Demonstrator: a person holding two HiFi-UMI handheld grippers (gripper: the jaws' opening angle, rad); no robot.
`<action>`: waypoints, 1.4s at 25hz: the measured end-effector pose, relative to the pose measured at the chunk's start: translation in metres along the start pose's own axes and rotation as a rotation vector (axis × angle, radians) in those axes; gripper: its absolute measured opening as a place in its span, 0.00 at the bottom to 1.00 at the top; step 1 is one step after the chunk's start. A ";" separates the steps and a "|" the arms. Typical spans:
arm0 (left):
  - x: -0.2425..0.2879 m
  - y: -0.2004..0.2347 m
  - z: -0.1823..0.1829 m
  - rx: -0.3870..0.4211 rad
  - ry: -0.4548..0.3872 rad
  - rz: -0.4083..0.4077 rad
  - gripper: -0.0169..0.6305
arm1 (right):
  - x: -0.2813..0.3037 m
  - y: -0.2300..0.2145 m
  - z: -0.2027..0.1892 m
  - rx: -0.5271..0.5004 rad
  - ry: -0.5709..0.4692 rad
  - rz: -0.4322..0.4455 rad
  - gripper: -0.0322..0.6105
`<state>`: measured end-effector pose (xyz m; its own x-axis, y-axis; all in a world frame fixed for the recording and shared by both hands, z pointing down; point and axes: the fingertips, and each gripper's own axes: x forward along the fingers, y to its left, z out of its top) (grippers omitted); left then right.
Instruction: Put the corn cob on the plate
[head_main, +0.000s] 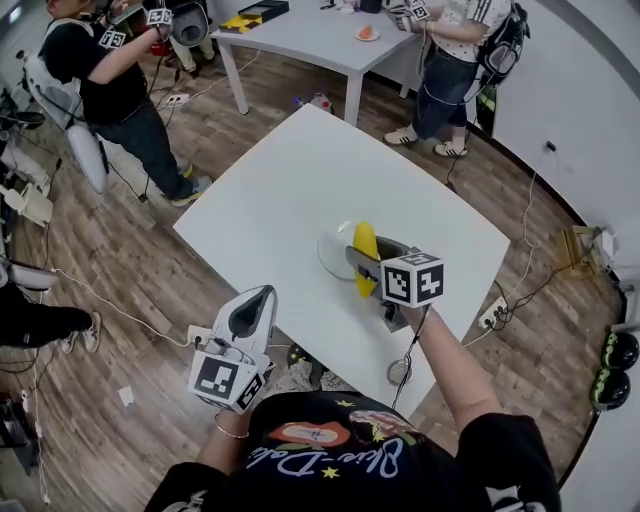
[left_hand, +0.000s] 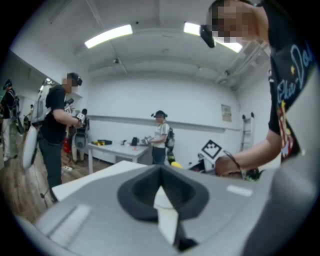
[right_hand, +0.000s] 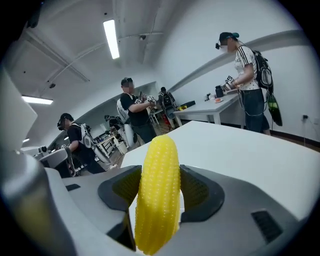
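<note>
A yellow corn cob (head_main: 365, 252) is clamped in my right gripper (head_main: 367, 264), which is shut on it and holds it over the right part of a white plate (head_main: 333, 250) on the white table (head_main: 300, 180). In the right gripper view the corn cob (right_hand: 159, 190) stands between the dark pads of the right gripper (right_hand: 160, 195) and sticks out past them. My left gripper (head_main: 260, 296) hangs off the table's near-left edge, away from the plate. In its own view the left gripper (left_hand: 161, 186) is shut with nothing in it.
A second white table (head_main: 300, 35) with small objects stands at the back. Persons with grippers are at the far left (head_main: 110, 80) and far right (head_main: 455, 60). Cables and a power strip (head_main: 492, 315) lie on the wooden floor.
</note>
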<state>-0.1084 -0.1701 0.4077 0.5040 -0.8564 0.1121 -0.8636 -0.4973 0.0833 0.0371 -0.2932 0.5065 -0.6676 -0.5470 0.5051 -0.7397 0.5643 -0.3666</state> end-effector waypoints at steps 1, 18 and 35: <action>0.001 0.005 0.002 -0.001 -0.005 0.001 0.01 | 0.009 -0.004 0.000 0.012 0.028 0.003 0.42; 0.004 0.064 -0.004 -0.068 -0.023 0.020 0.01 | 0.097 -0.047 -0.035 -0.059 0.417 -0.147 0.42; 0.024 0.056 0.009 -0.041 -0.045 -0.055 0.01 | 0.041 -0.045 0.008 0.045 -0.077 -0.252 0.42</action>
<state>-0.1445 -0.2198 0.4065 0.5486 -0.8338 0.0619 -0.8328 -0.5384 0.1288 0.0419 -0.3458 0.5376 -0.4646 -0.7133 0.5247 -0.8855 0.3766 -0.2721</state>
